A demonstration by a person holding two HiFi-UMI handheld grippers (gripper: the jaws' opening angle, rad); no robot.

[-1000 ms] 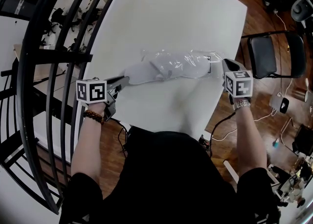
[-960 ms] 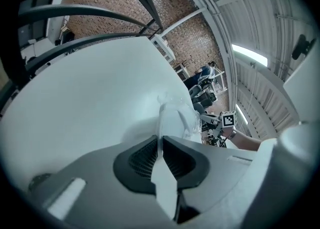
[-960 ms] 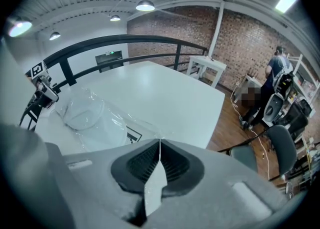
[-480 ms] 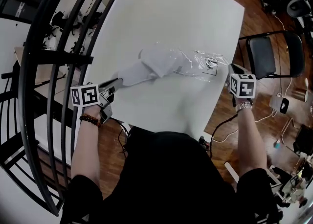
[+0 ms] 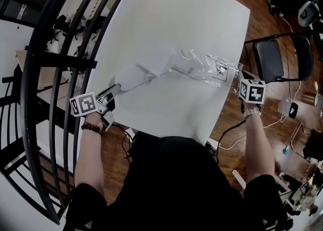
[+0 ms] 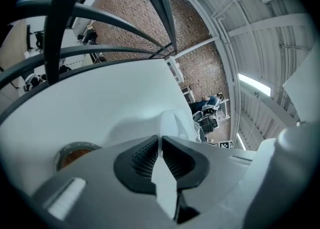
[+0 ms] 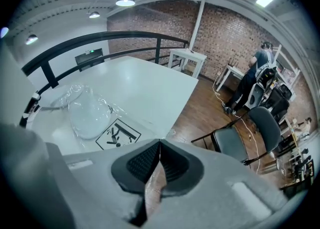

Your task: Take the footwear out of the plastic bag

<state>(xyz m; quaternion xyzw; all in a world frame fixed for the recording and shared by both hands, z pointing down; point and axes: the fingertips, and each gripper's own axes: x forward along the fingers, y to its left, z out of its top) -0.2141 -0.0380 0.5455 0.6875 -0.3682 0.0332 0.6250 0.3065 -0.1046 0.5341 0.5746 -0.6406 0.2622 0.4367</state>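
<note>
A white soft slipper (image 5: 137, 75) lies on the white table (image 5: 166, 18), its near end outside a clear plastic bag (image 5: 207, 66). My left gripper (image 5: 114, 91) is shut on that near end; in the left gripper view a thin white flap of the slipper (image 6: 172, 123) sits pinched between the pads of the left gripper (image 6: 159, 145). At the table's right edge my right gripper (image 5: 238, 71) is shut on the bag's end. The right gripper view shows the right gripper (image 7: 159, 149) pinching clear film, beyond it the bag (image 7: 82, 105) with a black pictogram label (image 7: 118, 135) and a white shape inside.
A black curved railing (image 5: 55, 63) runs close along the table's left side. A black chair (image 5: 277, 56) stands on the wooden floor right of the table, with cables and small devices (image 5: 287, 106) around it. The table's right edge (image 5: 229, 91) is just under my right gripper.
My left gripper has drawn the slipper leftward and toward me, so more of it lies outside the bag. My right gripper has shifted right with the bag's end, stretching the bag.
</note>
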